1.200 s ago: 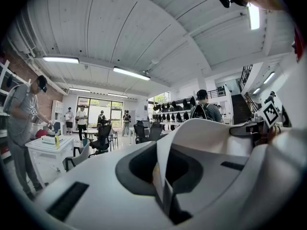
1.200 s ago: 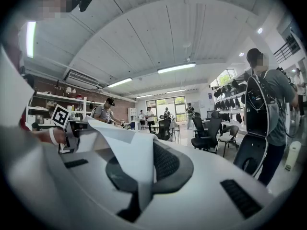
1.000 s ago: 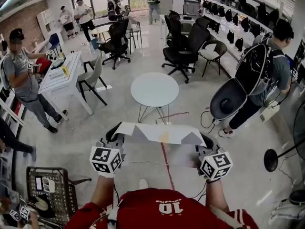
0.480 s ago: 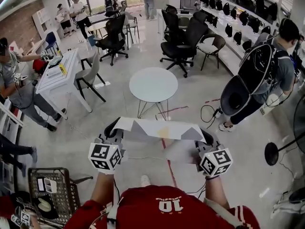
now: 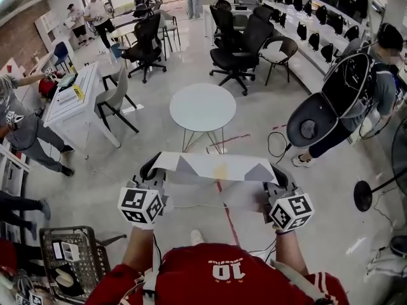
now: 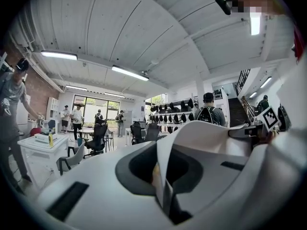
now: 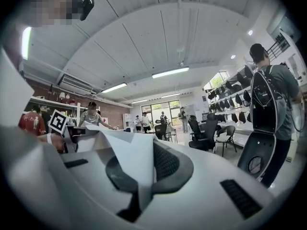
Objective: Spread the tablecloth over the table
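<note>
Centrally, the white tablecloth is held in the air as a long strip stretched between the two grippers, with grey triangular folds near both ends and a faint yellowish mark at its middle. Left gripper: jaws pressed together, pinching the cloth's left end. Right gripper: jaws likewise pinching the right end. Both grippers point level, away from the person. The round white bench stands farther off, beyond the cloth and apart from it. A wire basket sits on the floor at near left.
</note>
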`<state>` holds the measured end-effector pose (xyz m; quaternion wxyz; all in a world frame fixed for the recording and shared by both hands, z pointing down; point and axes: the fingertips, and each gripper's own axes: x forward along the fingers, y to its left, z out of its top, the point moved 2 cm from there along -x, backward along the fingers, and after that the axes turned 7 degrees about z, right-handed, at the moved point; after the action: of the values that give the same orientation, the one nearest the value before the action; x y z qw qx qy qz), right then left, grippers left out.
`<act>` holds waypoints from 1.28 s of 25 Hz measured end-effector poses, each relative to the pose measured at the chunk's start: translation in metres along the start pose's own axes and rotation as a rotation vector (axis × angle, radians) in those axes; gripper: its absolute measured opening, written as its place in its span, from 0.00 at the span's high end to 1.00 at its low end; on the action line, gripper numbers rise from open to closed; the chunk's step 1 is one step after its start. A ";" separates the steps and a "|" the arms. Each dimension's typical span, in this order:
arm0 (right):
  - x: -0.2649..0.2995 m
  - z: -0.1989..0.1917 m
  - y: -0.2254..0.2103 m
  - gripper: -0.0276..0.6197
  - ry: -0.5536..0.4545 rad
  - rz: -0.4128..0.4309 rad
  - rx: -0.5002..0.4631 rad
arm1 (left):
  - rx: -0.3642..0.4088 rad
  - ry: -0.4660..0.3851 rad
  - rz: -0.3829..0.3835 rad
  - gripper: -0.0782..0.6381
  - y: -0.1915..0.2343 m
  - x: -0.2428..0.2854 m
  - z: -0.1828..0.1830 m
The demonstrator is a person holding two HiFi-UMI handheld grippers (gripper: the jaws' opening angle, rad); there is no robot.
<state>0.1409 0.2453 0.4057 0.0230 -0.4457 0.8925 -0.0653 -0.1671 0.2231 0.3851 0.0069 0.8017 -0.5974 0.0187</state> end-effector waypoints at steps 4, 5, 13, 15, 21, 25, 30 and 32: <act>0.015 0.002 -0.001 0.93 -0.008 -0.026 0.010 | 0.000 0.001 -0.017 0.88 0.012 0.011 0.001; 0.019 0.002 0.000 0.93 -0.011 -0.030 0.012 | -0.001 0.001 -0.022 0.88 0.016 0.014 0.001; 0.056 0.002 0.014 0.93 -0.021 -0.072 0.024 | -0.013 -0.007 -0.058 0.88 0.055 0.030 -0.003; 0.064 -0.001 0.018 0.93 -0.024 -0.084 0.027 | -0.012 -0.010 -0.069 0.88 0.064 0.033 -0.004; 0.084 -0.008 0.026 0.93 -0.003 -0.104 0.024 | 0.002 -0.013 -0.091 0.88 0.085 0.042 -0.011; 0.090 -0.006 0.027 0.93 0.006 -0.112 0.013 | -0.011 -0.011 -0.101 0.88 0.091 0.047 -0.014; 0.102 -0.001 0.020 0.93 0.003 -0.122 -0.001 | -0.014 -0.002 -0.107 0.88 0.097 0.061 -0.016; 0.109 0.000 0.018 0.93 0.000 -0.117 -0.003 | -0.012 -0.002 -0.103 0.88 0.101 0.064 -0.016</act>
<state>0.0606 0.1691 0.4053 0.0184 -0.4970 0.8651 -0.0653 -0.2461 0.1329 0.4023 0.0120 0.8315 -0.5553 0.0138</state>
